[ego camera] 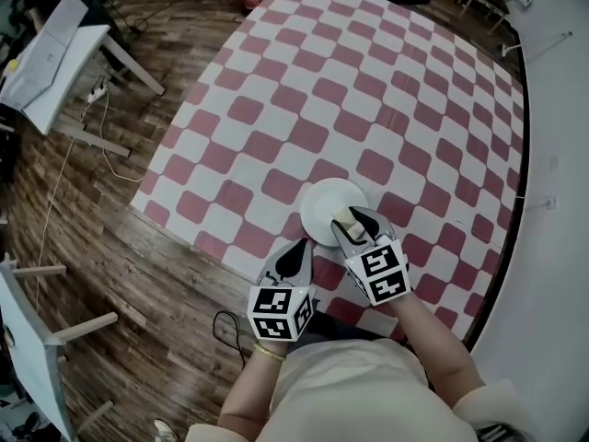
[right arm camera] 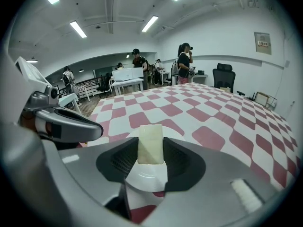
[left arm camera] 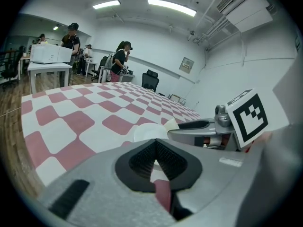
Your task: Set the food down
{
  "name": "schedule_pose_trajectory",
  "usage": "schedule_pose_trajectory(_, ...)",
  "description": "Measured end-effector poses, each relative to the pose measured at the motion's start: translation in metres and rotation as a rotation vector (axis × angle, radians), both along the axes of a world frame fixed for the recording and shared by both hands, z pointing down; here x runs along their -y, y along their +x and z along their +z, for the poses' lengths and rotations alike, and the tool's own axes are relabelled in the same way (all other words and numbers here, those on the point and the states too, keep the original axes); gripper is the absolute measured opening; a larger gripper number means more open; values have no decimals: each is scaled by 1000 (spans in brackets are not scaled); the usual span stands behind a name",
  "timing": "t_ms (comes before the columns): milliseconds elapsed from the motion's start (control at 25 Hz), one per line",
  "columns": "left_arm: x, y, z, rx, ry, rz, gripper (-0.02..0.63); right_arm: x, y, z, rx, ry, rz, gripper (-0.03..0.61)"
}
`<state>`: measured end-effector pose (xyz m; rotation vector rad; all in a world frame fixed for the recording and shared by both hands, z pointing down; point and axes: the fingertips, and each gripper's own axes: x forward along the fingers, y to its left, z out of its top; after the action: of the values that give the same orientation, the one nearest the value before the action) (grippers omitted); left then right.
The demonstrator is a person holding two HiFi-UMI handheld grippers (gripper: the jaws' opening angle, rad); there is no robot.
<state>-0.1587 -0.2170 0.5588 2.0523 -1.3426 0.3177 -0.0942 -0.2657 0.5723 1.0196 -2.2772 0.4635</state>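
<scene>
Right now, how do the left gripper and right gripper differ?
Right gripper is shut on a pale food block; left gripper is shut on nothing. Right gripper hangs over the white plate; left gripper sits beside it. Both carry marker cubes.

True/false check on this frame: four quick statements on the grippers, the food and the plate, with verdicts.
1. The right gripper is shut on a pale rectangular food block. True.
2. The food block lies free on the round white plate. False: it is clamped between the right gripper's jaws, over the plate.
3. The left gripper holds a second piece of food. False: its jaws are together with nothing between them.
4. The plate sits on a red-and-white checkered mat. True.
</scene>
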Motion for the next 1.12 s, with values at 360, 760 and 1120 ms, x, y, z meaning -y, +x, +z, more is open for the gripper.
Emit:
schedule_pose_trajectory(360, 13, 0, 13, 7, -16, 13, 0, 8, -4, 24, -26, -49, -3, 169)
schedule_pose_trajectory(760, 13, 2, 19, 4, -36, 21, 0, 11, -7, 34, -52, -63, -3, 169)
schedule_pose_trajectory(1120, 13, 3, 21, 0, -35, 25, 0, 11, -9, 37, -64, -62, -9, 170)
